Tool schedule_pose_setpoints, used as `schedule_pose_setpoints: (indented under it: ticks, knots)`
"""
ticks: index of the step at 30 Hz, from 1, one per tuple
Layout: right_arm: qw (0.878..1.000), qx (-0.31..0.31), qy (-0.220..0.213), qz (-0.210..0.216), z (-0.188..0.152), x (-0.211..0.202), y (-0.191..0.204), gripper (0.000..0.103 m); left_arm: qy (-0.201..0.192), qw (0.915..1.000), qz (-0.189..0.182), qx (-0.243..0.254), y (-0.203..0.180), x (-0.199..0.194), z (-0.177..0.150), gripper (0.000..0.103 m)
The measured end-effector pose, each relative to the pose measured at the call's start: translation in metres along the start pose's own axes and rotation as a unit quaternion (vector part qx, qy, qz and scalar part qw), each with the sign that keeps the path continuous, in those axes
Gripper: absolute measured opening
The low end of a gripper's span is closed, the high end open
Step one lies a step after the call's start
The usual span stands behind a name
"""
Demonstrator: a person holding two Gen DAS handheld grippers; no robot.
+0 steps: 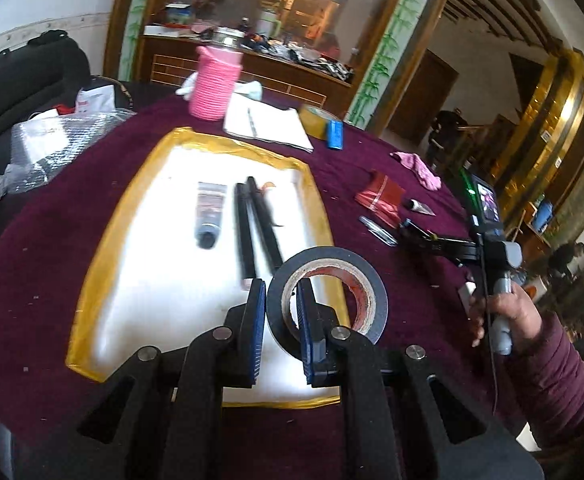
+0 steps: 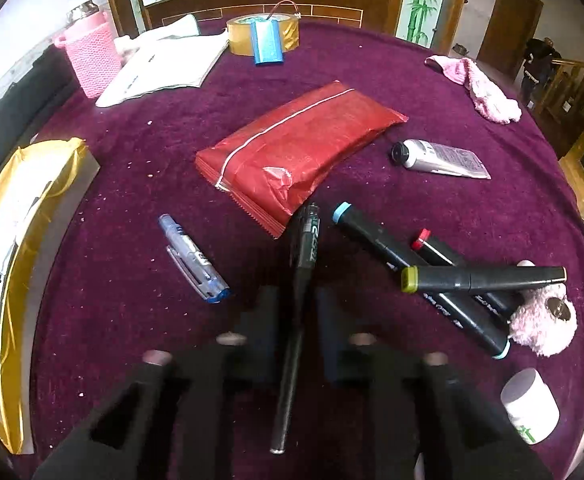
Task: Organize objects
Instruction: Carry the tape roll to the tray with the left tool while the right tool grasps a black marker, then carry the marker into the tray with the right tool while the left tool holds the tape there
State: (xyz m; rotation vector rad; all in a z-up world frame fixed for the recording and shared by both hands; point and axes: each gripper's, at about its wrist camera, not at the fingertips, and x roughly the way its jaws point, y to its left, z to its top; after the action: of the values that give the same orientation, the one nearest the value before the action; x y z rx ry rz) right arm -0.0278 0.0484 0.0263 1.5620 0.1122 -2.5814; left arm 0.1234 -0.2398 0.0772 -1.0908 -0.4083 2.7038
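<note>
My left gripper (image 1: 280, 286) is shut on a black tape roll (image 1: 366, 276), with one finger through its hole. It hangs over the near end of a white tray with a gold rim (image 1: 103, 248). In the tray lie a grey tube (image 1: 209, 212) and two black markers (image 1: 243, 224). My right gripper (image 2: 296, 296) is blurred and points down at the purple tablecloth. It is shut on a slim black pen (image 2: 306, 240) that runs between its fingers. A blue pen (image 2: 193, 260) lies to its left, and several black markers (image 2: 484, 278) are piled to its right.
Beyond the pen lies a red packet (image 2: 292, 148), with a silver tube (image 2: 440, 158) to its right. A pink plush (image 2: 540, 320) and a white jar (image 2: 530, 404) sit near the right edge. At the back are a pink cup (image 2: 91, 56), a notebook (image 2: 163, 64), yellow tape (image 2: 243, 36) and a pink cloth (image 2: 480, 88).
</note>
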Motion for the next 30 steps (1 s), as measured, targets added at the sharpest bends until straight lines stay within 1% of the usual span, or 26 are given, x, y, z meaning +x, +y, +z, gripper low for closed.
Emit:
schedule_pose_setpoints:
  ticks: [3, 6, 8, 9, 11, 13, 16, 21, 23, 24, 28, 30]
  knots:
    - [0.999, 0.027, -0.005, 0.046, -0.004, -0.010, -0.010, 0.007, -0.007, 0.9999, 0.005, -0.006, 0.014, -0.008, 0.006, 0.013]
    - [0.993, 0.055, -0.019, 0.101, -0.009, -0.030, -0.020, 0.007, -0.012, 0.9998, 0.013, -0.009, 0.025, -0.015, 0.010, 0.013]
    - [0.988, 0.064, -0.028, 0.134, -0.010, -0.044, -0.020, 0.007, -0.014, 0.9996, 0.022, -0.010, 0.031, -0.017, 0.016, 0.013]
    - [0.988, 0.060, -0.033, 0.137, -0.010, -0.050, -0.017, 0.007, -0.015, 0.9995, 0.027, -0.010, 0.033, -0.018, 0.018, 0.013]
    - [0.989, 0.050, -0.045, 0.134, -0.008, -0.060, -0.011, 0.007, -0.016, 0.9992, 0.034, -0.010, 0.037, -0.018, 0.021, 0.013]
    - [0.989, 0.044, -0.045, 0.131, -0.005, -0.061, -0.006, 0.007, -0.018, 0.9992, 0.033, -0.009, 0.038, -0.018, 0.024, 0.013]
    - [0.990, 0.041, -0.028, 0.132, -0.007, -0.051, -0.003, 0.007, -0.019, 0.9993, 0.031, -0.010, 0.042, -0.020, 0.023, 0.013]
    - [0.995, 0.015, 0.011, 0.098, -0.019, -0.020, 0.004, 0.008, -0.011, 0.9994, 0.030, -0.016, 0.044, -0.019, 0.019, 0.013]
    - [0.996, 0.008, 0.013, 0.086, -0.022, -0.014, 0.006, 0.009, -0.008, 0.9994, 0.030, -0.017, 0.044, -0.016, 0.017, 0.013]
    - [0.997, 0.005, 0.006, 0.083, -0.022, -0.014, 0.007, 0.010, -0.007, 0.9994, 0.029, -0.017, 0.045, -0.016, 0.016, 0.013]
    - [0.997, -0.009, -0.006, 0.075, -0.025, -0.014, 0.016, 0.023, -0.007, 0.9994, 0.030, -0.017, 0.044, -0.015, 0.014, 0.013]
    - [0.998, -0.027, -0.019, 0.053, -0.029, -0.014, 0.024, 0.024, -0.007, 0.9994, 0.029, -0.018, 0.043, -0.014, 0.015, 0.013]
